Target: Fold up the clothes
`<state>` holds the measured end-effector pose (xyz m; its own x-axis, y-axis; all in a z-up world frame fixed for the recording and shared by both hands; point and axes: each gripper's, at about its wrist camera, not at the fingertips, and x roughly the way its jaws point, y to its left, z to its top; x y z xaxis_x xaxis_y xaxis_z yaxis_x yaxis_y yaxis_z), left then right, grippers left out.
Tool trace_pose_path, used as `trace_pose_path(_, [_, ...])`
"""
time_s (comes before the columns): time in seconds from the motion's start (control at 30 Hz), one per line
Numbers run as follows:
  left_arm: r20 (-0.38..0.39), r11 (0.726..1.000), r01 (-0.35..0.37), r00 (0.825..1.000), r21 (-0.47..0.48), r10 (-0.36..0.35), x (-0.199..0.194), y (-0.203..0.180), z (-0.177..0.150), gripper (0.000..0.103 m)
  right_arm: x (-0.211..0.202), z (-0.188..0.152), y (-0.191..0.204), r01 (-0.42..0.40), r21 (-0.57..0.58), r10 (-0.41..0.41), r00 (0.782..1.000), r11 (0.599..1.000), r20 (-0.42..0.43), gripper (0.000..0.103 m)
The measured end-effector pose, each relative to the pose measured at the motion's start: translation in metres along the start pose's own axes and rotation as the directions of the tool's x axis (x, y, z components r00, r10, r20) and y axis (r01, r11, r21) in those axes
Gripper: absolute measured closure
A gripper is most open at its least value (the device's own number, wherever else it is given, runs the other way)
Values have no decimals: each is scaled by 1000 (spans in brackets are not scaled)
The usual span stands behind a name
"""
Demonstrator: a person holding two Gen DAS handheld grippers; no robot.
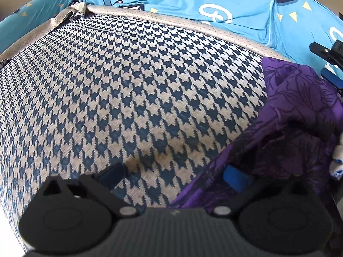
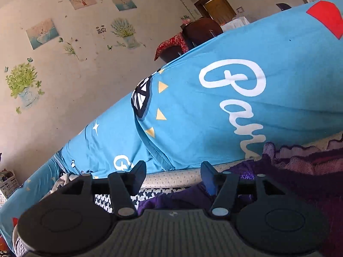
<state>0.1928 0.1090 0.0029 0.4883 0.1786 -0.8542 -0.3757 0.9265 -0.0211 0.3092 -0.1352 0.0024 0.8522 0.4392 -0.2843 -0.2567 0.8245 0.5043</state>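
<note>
Left gripper [image 1: 173, 175] sits low over the houndstooth cushion [image 1: 133, 90], fingers spread wide. Its right blue pad [image 1: 234, 176] is buried in a fold of the purple garment [image 1: 295, 111], cloth draped around it; the left finger [image 1: 113, 174] is over bare houndstooth, touching no cloth that I can see. Nothing pinched between the two.

Purple garment: dark floral print, bunched in a heap at the right edge of the cushion, running from the left gripper's right finger up toward the beige trim [image 1: 193, 26] at the cushion's far edge. Behind the trim, blue printed bedding [image 1: 182, 2] with white lettering and yellow triangles.

Right gripper [image 2: 173, 175] is also wide apart, tilted view. Its right finger [image 2: 209, 178] is down in the purple garment [image 2: 300, 182], whose lighter scalloped knit edge [image 2: 300, 150] shows just beyond; the left finger [image 2: 137, 176] hangs over the beige trim [image 2: 171, 178] and a strip of houndstooth [image 2: 120, 197]. No cloth spans the gap. In the left wrist view, the right gripper's [image 1: 325, 64] black-and-blue tips show at the far right edge, just beyond the purple heap.

Background, right wrist view: blue bedding [image 2: 214, 117], beige wall [image 2: 64, 85] with flower decals and small pictures, dark chair [image 2: 201, 32], doorway [image 2: 216, 6].
</note>
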Motion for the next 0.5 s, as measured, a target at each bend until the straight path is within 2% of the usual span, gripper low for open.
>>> trace_pose_path(0.17, [-15, 999, -28, 1000, -42, 28, -1, 5, 3, 0, -13, 9, 5, 1, 3, -1, 999, 1000, -42, 46])
trace_pose_path(0.3, [-25, 996, -19, 1000, -89, 16, -3, 14, 6, 0, -30, 20, 17, 4, -48, -8, 996, 999, -85, 45])
trace_pose_path(0.47, [-35, 989, -10, 999, -148, 5, -1, 32, 12, 0, -64, 42, 31, 36, -101, -44, 996, 994, -79, 43])
trace_pose_path(0.5, [-31, 988, -29, 999, -154, 24, -1, 33, 12, 0, -71, 45, 34, 43, -111, -53, 995, 993, -85, 43])
